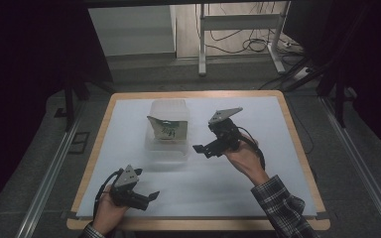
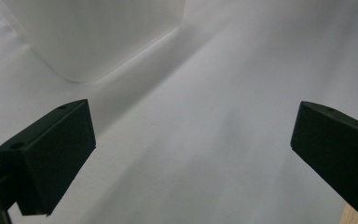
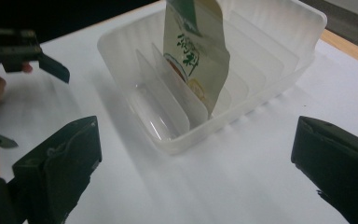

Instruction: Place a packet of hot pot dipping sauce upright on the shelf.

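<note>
Both the right gripper (image 3: 196, 163) and left gripper (image 2: 191, 154) gape empty, and centre-frame that packet (image 3: 196, 51) in the tray (image 3: 279, 88) looks light, floppy, best pinched by its top edge.

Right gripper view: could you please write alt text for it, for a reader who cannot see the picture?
A translucent plastic container with upright dividers stands on a white table surface, and a green and white pouch stands inside it between dividers. The right gripper faces it from close by, jaws wide apart and empty. At the left edge, the left gripper is held in a hand.
</note>
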Demonstrator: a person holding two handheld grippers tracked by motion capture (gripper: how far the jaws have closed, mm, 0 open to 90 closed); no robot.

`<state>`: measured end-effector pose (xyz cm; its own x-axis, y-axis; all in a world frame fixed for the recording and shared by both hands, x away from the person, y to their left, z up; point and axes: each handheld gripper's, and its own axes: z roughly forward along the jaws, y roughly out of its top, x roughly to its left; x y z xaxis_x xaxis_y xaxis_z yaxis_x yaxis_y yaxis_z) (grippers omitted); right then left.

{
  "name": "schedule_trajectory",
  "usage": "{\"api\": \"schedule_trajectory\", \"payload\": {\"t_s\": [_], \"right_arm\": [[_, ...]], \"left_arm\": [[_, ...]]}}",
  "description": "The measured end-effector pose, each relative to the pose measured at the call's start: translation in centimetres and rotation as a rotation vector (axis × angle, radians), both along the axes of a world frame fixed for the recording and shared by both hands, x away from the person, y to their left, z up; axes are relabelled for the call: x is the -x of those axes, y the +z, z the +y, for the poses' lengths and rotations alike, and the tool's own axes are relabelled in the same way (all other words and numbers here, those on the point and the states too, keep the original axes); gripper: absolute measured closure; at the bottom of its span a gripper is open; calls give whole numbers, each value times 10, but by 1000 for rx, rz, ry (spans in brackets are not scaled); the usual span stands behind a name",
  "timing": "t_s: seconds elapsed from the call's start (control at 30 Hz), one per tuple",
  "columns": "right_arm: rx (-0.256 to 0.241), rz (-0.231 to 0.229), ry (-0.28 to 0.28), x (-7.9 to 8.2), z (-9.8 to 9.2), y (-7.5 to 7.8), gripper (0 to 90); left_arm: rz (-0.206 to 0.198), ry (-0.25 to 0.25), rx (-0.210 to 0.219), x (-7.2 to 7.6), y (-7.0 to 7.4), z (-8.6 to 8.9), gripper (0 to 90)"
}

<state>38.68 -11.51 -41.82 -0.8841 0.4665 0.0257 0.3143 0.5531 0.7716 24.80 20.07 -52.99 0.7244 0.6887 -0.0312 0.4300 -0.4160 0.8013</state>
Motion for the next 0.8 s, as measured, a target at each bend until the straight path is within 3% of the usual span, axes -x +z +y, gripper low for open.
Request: {"api": "schedule_trajectory", "payload": {"t_s": [0.2, 0.3, 0.53, 0.8], "right_arm": [[-27, 9, 18, 8, -5, -4, 0], [-7, -37, 0, 13, -8, -6, 0], [-29, 4, -5, 17, -20, -14, 0], [-38, -12, -46, 26, -36, -19, 0]], "left_arm": [[1, -1, -3, 0, 0, 0, 0], [1, -1, -3, 0, 0, 0, 0], [-1, 0, -2, 0, 0, 0, 0], [-2, -1, 0, 1, 0, 0, 0]]}}
